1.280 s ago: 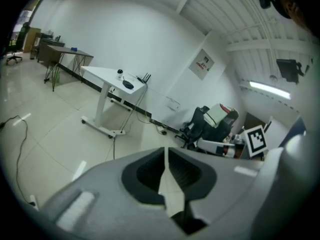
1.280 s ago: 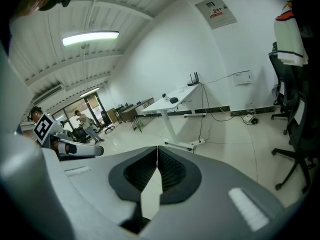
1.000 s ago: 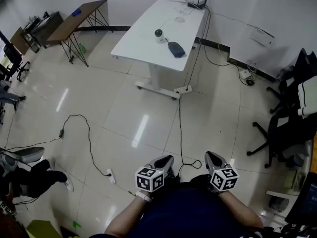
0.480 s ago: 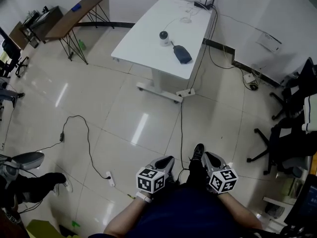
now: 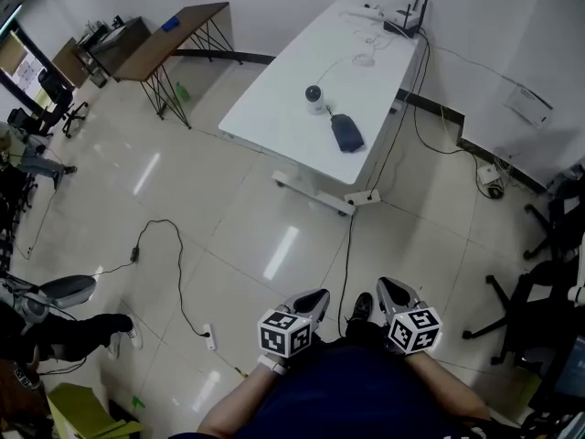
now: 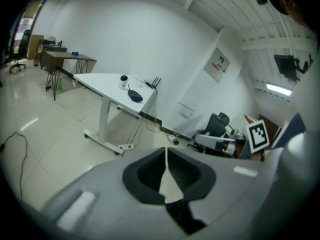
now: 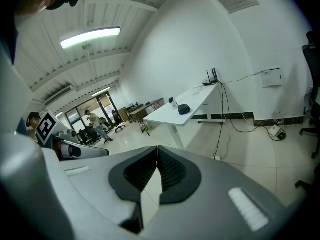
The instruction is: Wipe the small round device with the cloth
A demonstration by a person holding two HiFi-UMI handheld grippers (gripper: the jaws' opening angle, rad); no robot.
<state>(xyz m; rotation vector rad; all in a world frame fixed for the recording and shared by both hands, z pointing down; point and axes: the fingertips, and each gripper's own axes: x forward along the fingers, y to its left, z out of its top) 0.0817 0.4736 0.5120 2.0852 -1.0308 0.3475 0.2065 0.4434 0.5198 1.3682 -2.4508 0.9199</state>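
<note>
Approach stage, judged; left claw (image 5: 309,298) and right claw (image 5: 391,291) both closed, empty; next: reach the surface (image 5: 274,108), take what appears the cloth (image 5: 346,133) beside the small round device (image 5: 315,96).

Surface (image 5: 281,110) with round device (image 5: 314,98) and cloth (image 5: 346,133) now lies lower in the head view, apparently nearer; a shoe (image 5: 362,305) has appeared.
</note>
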